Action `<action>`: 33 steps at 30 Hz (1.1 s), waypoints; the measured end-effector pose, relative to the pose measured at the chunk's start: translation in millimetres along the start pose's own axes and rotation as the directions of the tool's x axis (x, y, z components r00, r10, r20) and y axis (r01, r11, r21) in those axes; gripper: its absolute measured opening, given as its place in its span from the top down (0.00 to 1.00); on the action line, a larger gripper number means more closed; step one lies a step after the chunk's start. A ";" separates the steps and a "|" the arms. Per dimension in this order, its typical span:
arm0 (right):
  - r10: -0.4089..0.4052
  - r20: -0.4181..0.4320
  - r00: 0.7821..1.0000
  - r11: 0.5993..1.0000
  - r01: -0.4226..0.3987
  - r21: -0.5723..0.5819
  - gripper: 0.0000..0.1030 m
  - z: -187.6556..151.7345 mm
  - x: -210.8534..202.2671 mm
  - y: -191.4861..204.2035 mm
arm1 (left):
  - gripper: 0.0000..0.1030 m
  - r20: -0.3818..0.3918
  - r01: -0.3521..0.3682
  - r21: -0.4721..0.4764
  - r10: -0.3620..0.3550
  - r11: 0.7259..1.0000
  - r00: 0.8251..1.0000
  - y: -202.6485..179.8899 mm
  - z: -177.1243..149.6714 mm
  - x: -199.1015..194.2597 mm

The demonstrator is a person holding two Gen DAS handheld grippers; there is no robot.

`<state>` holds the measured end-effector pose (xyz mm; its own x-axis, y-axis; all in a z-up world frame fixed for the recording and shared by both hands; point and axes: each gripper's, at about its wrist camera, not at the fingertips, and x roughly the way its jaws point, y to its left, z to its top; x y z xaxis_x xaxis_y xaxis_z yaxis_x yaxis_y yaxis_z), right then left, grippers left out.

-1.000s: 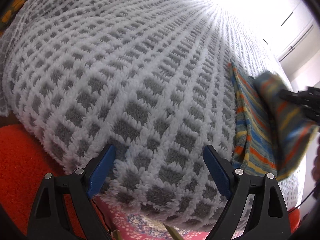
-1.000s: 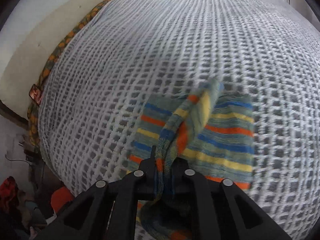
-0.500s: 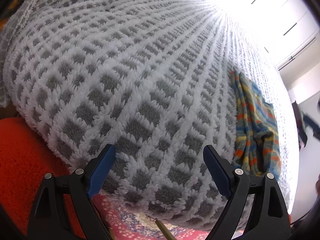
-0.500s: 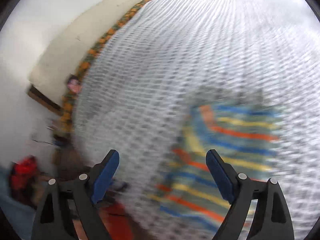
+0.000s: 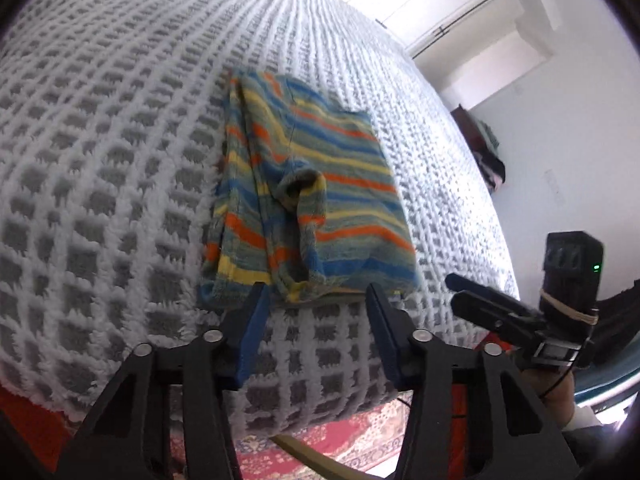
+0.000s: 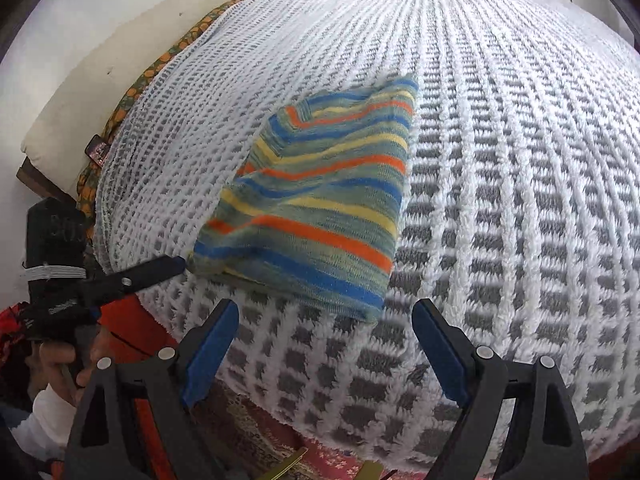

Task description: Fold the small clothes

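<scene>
A small striped knit garment in blue, orange, yellow and green lies folded on the bed, one sleeve cuff laid over its middle. My left gripper hovers at its near hem, jaws closing, with the hem's edge just beyond the blue pads and not pressed. From the right wrist view the same garment lies ahead of my right gripper, which stands wide open and holds nothing. The left gripper reaches the garment's near left corner there. The right gripper shows side-on at the lower right.
A white and grey checked fleece blanket covers the whole bed. A red patterned rug lies below the bed's near edge. A cream pillow sits at the far left, and dark furniture stands by the doorway.
The right gripper let go of the striped sleeve, opened wide and drew back. The left gripper swung right, up to the garment's near hem, and its jaws narrowed.
</scene>
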<state>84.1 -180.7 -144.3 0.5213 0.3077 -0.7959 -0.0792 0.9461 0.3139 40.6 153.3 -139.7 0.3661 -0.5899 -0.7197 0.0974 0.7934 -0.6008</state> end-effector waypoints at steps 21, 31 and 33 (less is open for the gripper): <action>0.036 0.100 0.994 0.998 -0.042 0.055 0.15 1.1 -23.5 -18.2 | 0.94 0.009 -0.104 -0.003 0.104 0.995 0.995 -30.3 44.1 9.6; 0.039 0.061 0.997 0.999 -0.040 0.021 0.15 -1.3 -13.7 -12.6 | 0.48 -0.041 -0.073 -0.069 0.071 0.995 0.997 -12.2 30.6 20.5; 0.020 0.055 0.998 1.000 -0.020 -0.015 0.15 -0.3 -11.3 -7.7 | 0.48 -0.039 -0.077 -0.074 0.074 0.994 0.997 -11.9 33.3 22.4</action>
<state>78.5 -191.4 -137.9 0.5656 0.3210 -0.7597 -0.1023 0.9413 0.3217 78.4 135.7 -137.0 0.3361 -0.5350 -0.7751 0.0001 0.8230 -0.5680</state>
